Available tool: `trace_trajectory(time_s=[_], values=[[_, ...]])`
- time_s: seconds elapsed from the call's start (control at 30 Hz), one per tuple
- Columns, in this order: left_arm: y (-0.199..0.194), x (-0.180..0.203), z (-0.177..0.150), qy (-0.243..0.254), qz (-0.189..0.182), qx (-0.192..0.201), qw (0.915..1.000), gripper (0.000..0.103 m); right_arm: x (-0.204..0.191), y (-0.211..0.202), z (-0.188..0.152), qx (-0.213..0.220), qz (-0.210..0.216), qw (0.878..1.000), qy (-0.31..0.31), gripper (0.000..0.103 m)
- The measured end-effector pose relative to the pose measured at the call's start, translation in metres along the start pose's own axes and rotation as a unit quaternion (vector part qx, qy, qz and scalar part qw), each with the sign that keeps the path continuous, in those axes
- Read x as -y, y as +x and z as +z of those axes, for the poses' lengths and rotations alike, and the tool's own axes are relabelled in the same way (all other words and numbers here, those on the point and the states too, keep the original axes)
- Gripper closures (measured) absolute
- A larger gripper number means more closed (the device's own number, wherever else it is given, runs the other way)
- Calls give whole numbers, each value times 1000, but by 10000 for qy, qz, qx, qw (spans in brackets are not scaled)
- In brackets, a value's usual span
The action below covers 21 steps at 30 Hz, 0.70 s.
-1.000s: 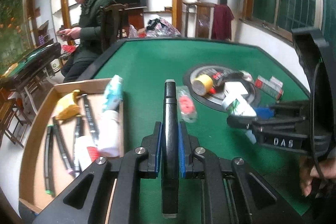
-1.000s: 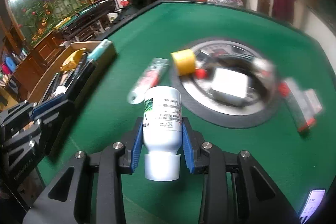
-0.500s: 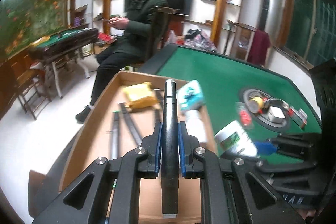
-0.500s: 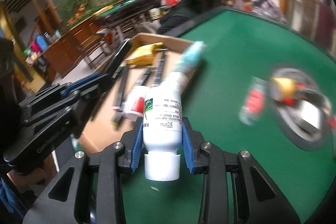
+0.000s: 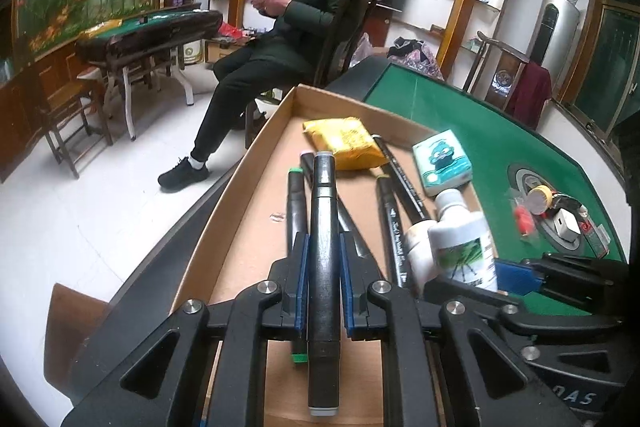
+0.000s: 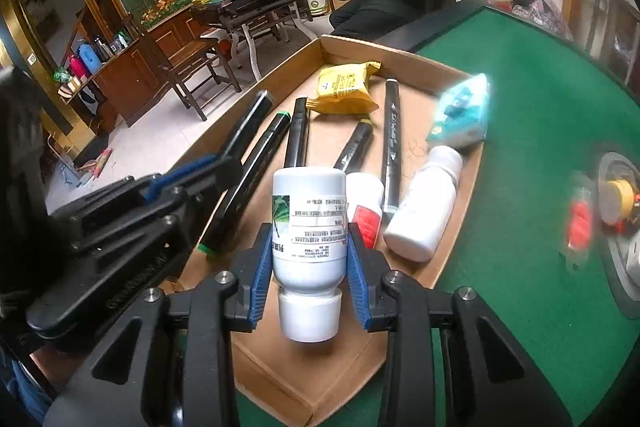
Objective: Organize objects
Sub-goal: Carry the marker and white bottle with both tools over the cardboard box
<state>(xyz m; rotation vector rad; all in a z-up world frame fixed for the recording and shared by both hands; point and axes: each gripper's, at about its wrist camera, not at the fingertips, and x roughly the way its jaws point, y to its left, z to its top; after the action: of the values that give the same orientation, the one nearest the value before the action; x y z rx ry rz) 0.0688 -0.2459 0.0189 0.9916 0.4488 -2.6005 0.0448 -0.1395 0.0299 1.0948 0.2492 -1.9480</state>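
Both grippers are hanging over the cardboard box that's sitting on the left edge of the green table. The left gripper is clamping a black marker between its blue pads, with the marker running lengthwise along the fingers and poking out past the tips, above the middle of the box. The right gripper is squeezing a white bottle with a green leaf label, cap end pointing back toward the camera and the bottom facing out over the near part of the box. In the left wrist view that same bottle is showing just right of the marker, next to the right gripper's blue pad.

Inside the box a bunch of stuff is already lying around: a yellow packet at the far end, several black markers lined up lengthwise, a plain white bottle on its side by the right wall, and a white bottle with a red label tucked just beside it. A teal tissue pack is perching on the box's right rim, looking blurry. Out on the felt, a yellow tape roll and a red item are sitting by the round centre plate. A person in a dark jacket is sitting on a chair behind the table.
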Motion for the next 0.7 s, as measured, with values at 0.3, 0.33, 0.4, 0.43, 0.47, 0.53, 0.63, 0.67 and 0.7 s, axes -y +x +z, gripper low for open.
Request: trace_trajectory(time_s=[0.3, 0.33, 0.4, 0.43, 0.47, 0.53, 0.63, 0.67, 0.7], values=[[2, -10, -1, -99, 38, -21, 9999, 91, -20, 3, 2, 12, -47, 9998, -198, 71], [1, -11, -1, -105, 36, -20, 9999, 91, -21, 3, 2, 15, -30, 9998, -202, 71], [1, -12, -2, -107, 41, -28, 9999, 91, -25, 4, 2, 9, -51, 9997, -237, 71], [1, -12, -2, -102, 42, -28, 9999, 91, -26, 3, 1, 11, -58, 9997, -238, 71], [2, -13, -2, -98, 39, -35, 9999, 91, -27, 3, 1, 15, -63, 9997, -238, 71], [3, -14, -3, -89, 15, -47, 9999, 91, -28, 3, 1, 24, -112, 9996, -243, 71], [5, -14, -6, -70, 6, -81, 9999, 91, -27, 2, -1, 51, -238, 9993, -275, 71], [6, -14, -7, -59, -6, -97, 9999, 91, -26, 2, -1, 59, -274, 9992, -269, 71], [7, -13, -7, -46, -11, -110, 9999, 91, -26, 1, -2, 71, -298, 9992, -266, 71]])
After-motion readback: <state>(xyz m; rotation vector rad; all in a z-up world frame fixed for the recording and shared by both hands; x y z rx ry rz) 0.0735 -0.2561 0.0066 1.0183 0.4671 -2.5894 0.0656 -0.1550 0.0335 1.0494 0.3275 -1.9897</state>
